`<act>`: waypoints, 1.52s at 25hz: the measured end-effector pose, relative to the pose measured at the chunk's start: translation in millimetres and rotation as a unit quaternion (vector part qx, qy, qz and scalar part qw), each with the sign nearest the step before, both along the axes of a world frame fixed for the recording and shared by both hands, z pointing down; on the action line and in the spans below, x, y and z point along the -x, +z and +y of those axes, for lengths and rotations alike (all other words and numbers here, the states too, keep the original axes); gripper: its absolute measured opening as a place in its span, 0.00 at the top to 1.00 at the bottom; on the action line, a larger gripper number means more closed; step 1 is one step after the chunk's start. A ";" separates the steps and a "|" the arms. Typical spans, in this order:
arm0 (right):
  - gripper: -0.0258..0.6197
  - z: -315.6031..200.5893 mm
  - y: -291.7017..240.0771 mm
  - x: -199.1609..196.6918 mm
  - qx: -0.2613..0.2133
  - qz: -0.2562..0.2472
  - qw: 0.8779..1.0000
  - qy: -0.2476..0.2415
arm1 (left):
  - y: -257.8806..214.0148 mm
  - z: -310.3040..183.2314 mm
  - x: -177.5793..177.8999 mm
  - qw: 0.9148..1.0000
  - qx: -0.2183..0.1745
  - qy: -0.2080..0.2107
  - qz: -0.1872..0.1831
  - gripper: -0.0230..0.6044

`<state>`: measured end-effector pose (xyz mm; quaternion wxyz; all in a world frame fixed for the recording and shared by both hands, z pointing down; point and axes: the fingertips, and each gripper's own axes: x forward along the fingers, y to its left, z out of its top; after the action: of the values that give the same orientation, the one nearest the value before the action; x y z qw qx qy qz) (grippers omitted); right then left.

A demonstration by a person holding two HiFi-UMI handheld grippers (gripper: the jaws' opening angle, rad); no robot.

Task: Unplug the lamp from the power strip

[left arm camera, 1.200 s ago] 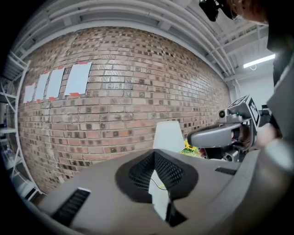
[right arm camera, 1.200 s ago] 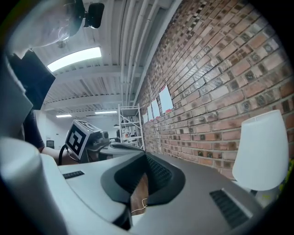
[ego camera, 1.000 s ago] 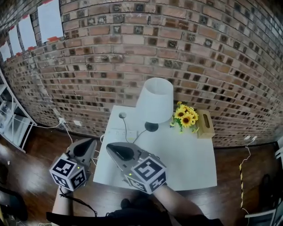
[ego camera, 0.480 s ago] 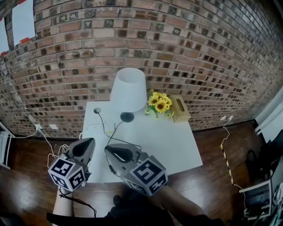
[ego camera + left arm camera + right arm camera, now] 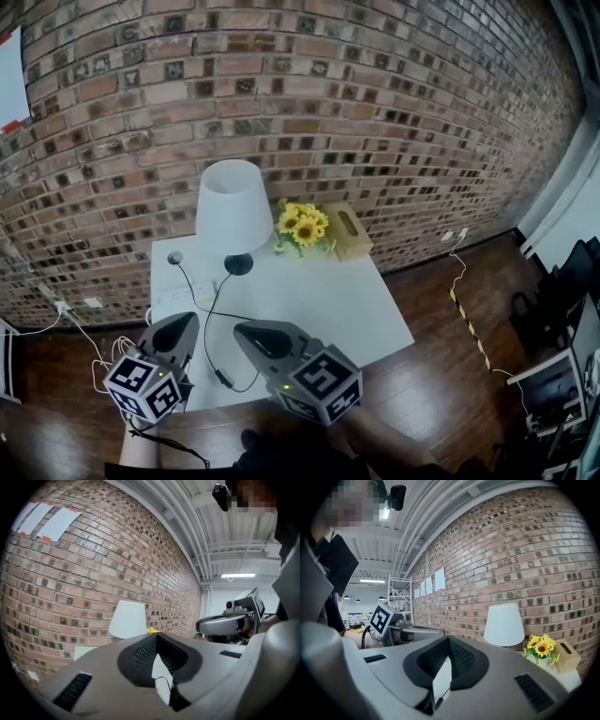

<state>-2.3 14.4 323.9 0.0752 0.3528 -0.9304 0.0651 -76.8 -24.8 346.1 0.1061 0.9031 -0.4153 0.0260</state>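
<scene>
Looks like you're just at the approach: left tool and right tool both pinched closed on nothing, near the worktop front edge, lamp at the back, so next open one and follow the cord to the power strip on the left.

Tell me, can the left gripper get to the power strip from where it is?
Probably yes. The left gripper hangs at the near left edge of the table, jaws shut, and the power strip lies just beyond its tip. Nothing stands between them, so a short move forward and down should do.
</scene>
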 end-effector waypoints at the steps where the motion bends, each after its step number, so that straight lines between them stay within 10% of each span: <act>1: 0.96 -1.5 -2.7 -3.7 -0.003 -0.004 1.000 0.004 | -5.4 -1.8 -1.8 1.000 -0.001 -0.001 0.012 0.93; 7: 0.96 1.1 -6.5 -47.0 -0.009 -0.019 0.999 0.031 | -41.8 -1.9 -46.0 0.996 -0.010 0.040 0.076 0.93; 22: 0.96 41.0 -15.7 -256.6 -0.029 -0.065 0.990 0.122 | -62.4 37.0 -259.5 0.992 -0.021 0.126 0.020 0.93; 38: 0.96 102.4 -18.2 -461.1 -0.045 -0.089 0.970 0.223 | -60.5 98.4 -480.1 0.969 -0.039 0.240 -0.045 0.93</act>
<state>458.9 116.8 305.6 -0.0400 0.5470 -0.8333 0.0695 403.3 73.6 285.5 0.0425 0.9778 -0.1910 0.0748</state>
